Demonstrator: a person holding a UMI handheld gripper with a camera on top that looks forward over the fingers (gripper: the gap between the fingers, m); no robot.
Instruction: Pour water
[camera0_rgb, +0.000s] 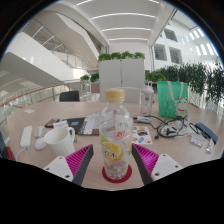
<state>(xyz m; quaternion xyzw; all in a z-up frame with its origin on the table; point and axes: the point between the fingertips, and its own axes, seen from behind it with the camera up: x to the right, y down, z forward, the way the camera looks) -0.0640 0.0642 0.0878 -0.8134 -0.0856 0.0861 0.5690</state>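
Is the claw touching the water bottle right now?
Apart. The gripper view shows the water bottle standing on its coaster between the claw's fingers, with table showing at either side.

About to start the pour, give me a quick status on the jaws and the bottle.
Gripper open, jaws either side of the bottle. Water bottle upright on its coaster, cap on, not gripped. White mug off to one side, apart.

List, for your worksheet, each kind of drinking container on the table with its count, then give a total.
Clear plastic bottle, standing between the open tongs: 1
White mug, beside the bottle: 1
Total: 2
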